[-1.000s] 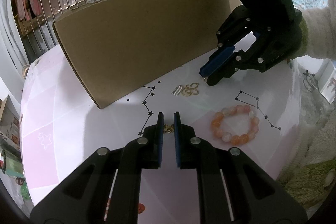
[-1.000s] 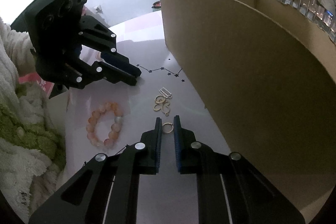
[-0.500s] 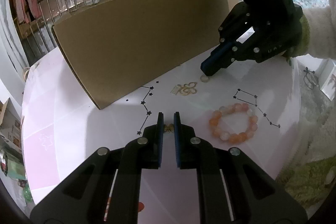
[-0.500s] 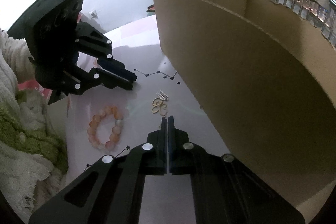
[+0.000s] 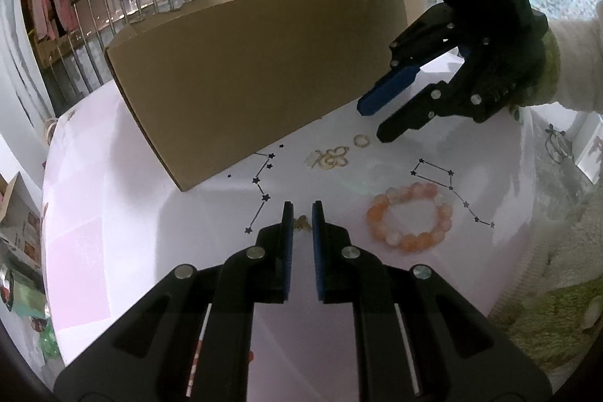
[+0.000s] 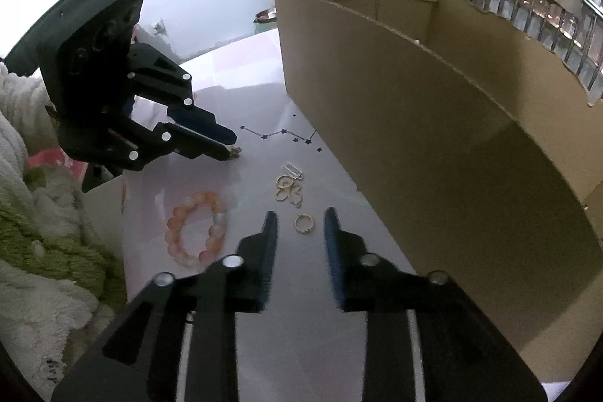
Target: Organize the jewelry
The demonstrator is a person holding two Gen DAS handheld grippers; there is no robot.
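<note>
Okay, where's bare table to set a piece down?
Bare: the pink tabletop left of the cardboard box corner. Crowded: between box and bead bracelet, where the gold ring and gold charm cluster lie.

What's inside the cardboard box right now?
In the right wrist view the cardboard box is open-topped; only its bare inner walls and a corner seam show. Its near wall hides the floor, so any contents cannot be seen.

Dim indoor light; washed-out white glare upper left; fisheye edges bend, corners black.
</note>
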